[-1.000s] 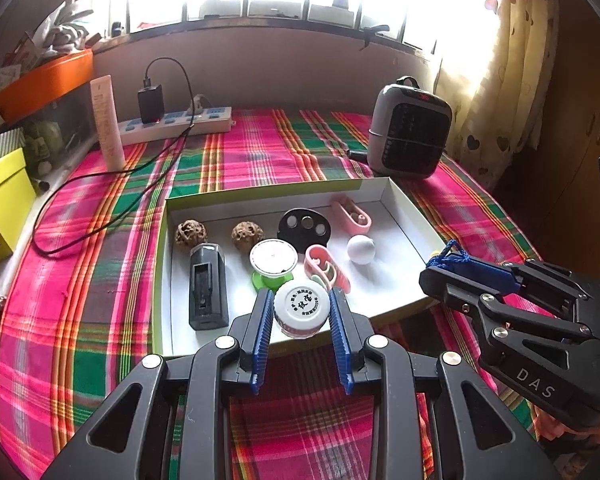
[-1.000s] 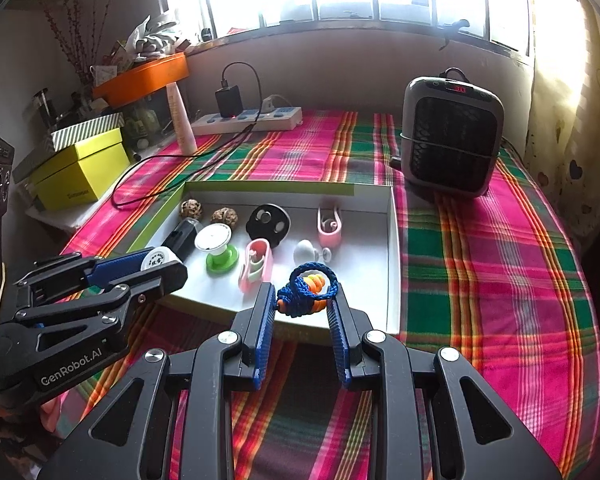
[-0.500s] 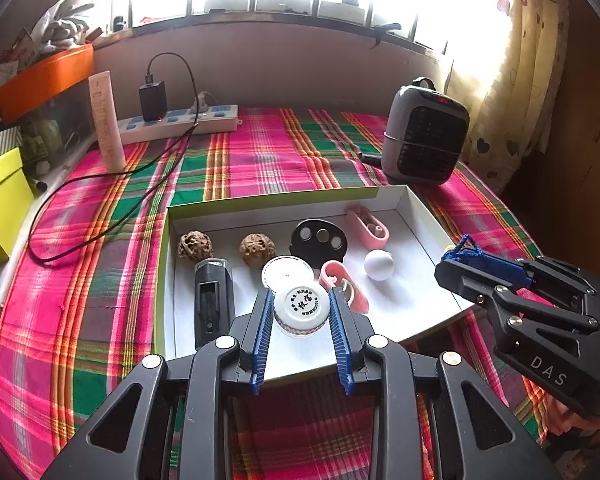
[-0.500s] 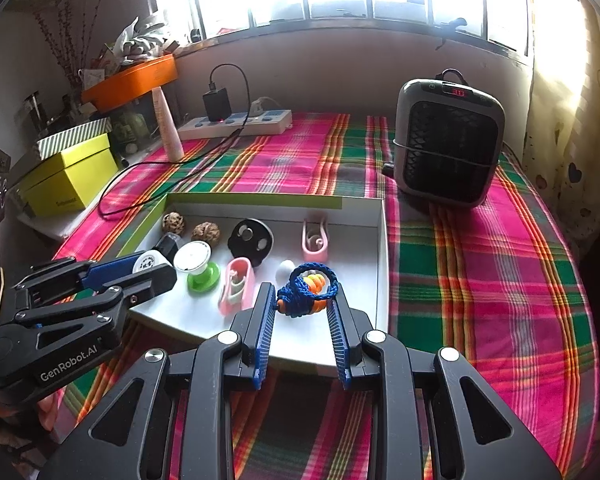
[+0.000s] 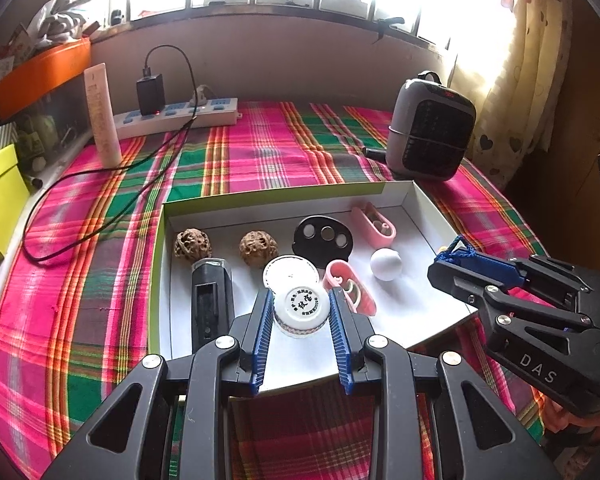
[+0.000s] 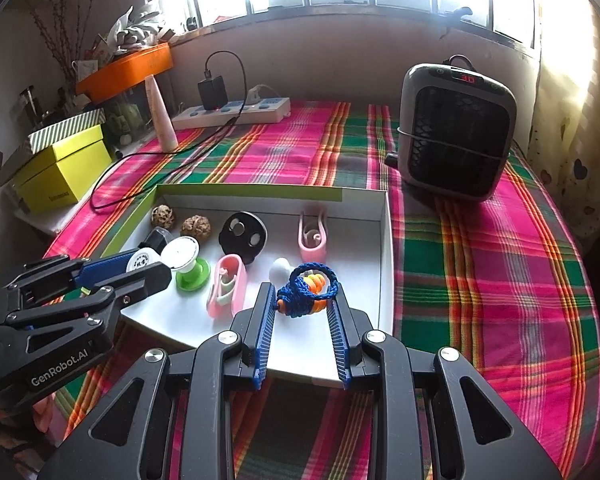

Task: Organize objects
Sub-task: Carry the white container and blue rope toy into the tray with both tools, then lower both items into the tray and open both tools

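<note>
Both tongs advanced over tray point(image 5: 284, 196): left tongs point(image 5: 300, 312) pinching jar point(image 5: 302, 306), right tongs point(image 6: 305, 298) pinching cord point(image 6: 300, 294); both unplaced.

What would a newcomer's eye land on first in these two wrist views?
Probably the loud pink-and-green plaid tablecloth and the white tray on it. Next, the loads: the left hand-held gripper is shut on a small white jar over the tray's near side, and the right hand-held gripper pinches a blue-and-orange cord knot over the tray's near right part. A grey heater stands behind the tray, at right.
</note>
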`<state>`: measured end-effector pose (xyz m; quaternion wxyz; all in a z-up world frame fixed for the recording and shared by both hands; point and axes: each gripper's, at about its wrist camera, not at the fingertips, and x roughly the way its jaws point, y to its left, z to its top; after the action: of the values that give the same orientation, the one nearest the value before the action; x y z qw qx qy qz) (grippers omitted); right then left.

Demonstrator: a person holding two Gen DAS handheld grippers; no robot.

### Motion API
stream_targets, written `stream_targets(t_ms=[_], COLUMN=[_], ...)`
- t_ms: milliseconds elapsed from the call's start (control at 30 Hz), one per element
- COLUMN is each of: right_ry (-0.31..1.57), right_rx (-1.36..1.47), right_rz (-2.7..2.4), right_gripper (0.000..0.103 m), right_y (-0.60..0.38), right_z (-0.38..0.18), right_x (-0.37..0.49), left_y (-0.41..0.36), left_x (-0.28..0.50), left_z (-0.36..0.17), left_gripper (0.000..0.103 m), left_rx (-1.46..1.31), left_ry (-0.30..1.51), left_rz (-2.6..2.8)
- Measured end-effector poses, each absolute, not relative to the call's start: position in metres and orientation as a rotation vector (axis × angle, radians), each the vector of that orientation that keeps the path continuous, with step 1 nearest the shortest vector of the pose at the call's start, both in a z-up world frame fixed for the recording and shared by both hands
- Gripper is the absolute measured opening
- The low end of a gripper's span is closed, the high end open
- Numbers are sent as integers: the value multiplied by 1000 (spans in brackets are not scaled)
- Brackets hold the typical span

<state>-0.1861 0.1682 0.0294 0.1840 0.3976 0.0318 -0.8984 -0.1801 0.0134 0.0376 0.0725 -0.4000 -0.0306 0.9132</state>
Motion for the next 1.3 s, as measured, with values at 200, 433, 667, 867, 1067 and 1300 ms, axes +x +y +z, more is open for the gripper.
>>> stream_targets(t_ms=[200, 433, 667, 867, 1067, 1300], right_ry=[102, 103, 104, 109, 114, 129], right_rx=[1140, 1174, 1183, 1189, 1195, 1205], right_rz=[-2521, -2502, -2499, -2500, -2493, -2485], right_gripper=[28, 28, 28, 28, 28, 28], right_y=[167, 165, 164, 164, 162, 159], right_z=[25, 20, 18, 17, 14, 10], right_x=[-189, -193, -193, -194, -196, -197], left_y=[14, 14, 14, 15, 15, 14], left_x=[-184, -186, -186, -186, -186, -185], left_z=[34, 29, 28, 26, 26, 25], left_gripper=[26, 26, 26, 26, 26, 26], left_rx=[-1216, -1245, -1243, -1248, -1247, -1245], left_ry=[-92, -97, -98, -97, -101, -117], left_rz=[2734, 2719, 2716, 2712, 2707, 2695])
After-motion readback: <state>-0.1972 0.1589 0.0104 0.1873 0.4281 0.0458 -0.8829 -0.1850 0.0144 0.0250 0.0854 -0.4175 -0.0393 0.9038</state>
